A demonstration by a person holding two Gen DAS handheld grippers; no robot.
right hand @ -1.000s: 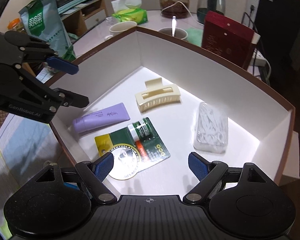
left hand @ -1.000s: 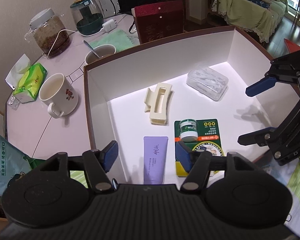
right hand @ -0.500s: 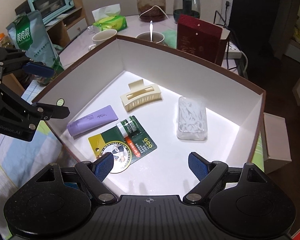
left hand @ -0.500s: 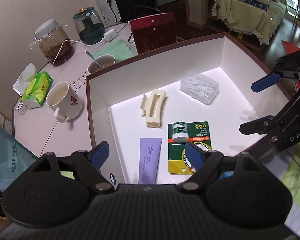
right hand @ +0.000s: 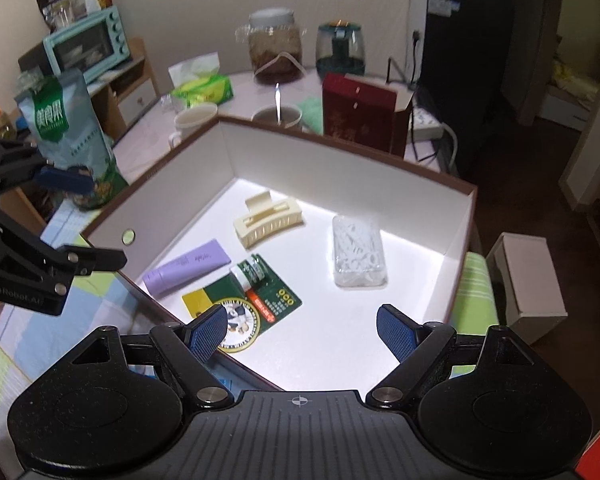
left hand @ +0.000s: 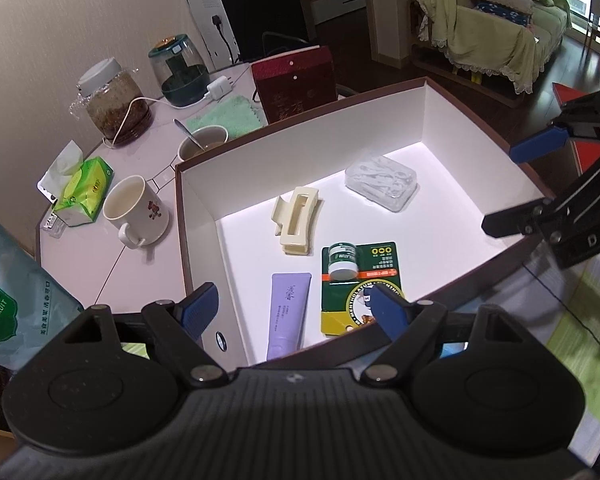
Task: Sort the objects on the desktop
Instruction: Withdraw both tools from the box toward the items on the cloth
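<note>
— What is found in the large white box with the brown rim (left hand: 452, 92)?

— Four things are laid flat on its floor, none touching the walls: a cream plastic claw hair clip (left hand: 296, 220), a clear lidded plastic case of small white picks (left hand: 382, 182), a lilac squeeze tube (left hand: 288, 312) and a green-and-yellow blister card carrying a small green-capped jar (left hand: 358, 280). The tube and card are set side by side near the front wall; the case is kept well apart, towards the far corner.

— And the tools?

— Nothing is held. The left gripper (left hand: 296, 310) and the right gripper (right hand: 300, 332) are both spread wide and empty, poised above the near rim.

— Is the sorting finished?

— That cannot be settled. Everything may already be gathered in the box — or be waiting there to be taken out.
</note>
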